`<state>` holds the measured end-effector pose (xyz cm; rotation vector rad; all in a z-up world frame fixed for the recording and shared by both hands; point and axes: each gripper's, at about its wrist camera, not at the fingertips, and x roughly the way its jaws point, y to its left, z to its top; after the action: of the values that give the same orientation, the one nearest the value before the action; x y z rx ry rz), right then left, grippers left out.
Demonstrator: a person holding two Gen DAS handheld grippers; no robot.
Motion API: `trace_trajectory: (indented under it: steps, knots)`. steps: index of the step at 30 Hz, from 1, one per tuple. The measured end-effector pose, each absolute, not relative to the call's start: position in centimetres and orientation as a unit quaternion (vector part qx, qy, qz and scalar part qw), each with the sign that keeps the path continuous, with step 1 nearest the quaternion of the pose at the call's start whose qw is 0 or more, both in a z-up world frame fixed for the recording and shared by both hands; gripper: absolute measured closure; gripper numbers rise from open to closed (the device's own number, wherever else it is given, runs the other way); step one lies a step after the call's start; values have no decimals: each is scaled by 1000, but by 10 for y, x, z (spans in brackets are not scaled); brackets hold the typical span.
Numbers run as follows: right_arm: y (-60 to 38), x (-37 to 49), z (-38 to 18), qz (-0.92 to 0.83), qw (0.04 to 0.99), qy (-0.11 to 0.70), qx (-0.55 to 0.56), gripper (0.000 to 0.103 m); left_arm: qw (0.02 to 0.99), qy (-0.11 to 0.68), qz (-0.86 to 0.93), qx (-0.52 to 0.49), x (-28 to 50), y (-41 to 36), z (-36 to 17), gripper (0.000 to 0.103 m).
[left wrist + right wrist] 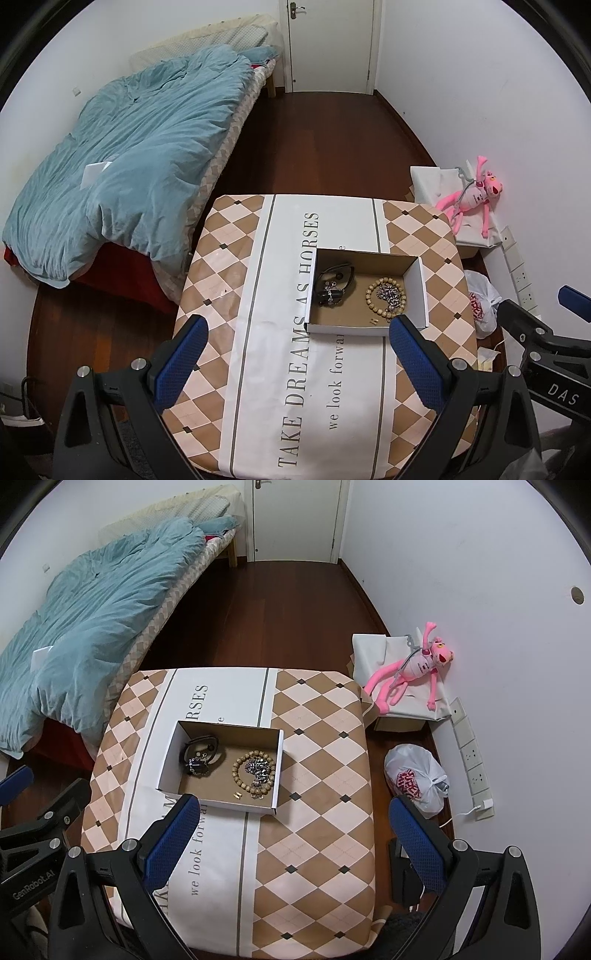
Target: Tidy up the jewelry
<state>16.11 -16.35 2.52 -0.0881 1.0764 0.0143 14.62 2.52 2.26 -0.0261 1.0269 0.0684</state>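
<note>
A shallow cardboard box sits on the table. Inside lie a wooden bead bracelet, a silver chain, a black cord piece with dark beads and two small gold items. My left gripper is open and empty, above the table just before the box. My right gripper is open and empty, to the right of the box's near corner.
The table has a checked cloth with printed text. A bed with a blue duvet stands to the left. A pink plush toy and a white plastic bag are by the right wall.
</note>
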Motion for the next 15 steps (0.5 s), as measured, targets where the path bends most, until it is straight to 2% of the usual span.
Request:
trace_trajectory:
  steps: [15]
  knots:
    - [-163,161,25,7,857,514,-42,0,871,489,42,-5,146,26,24,3]
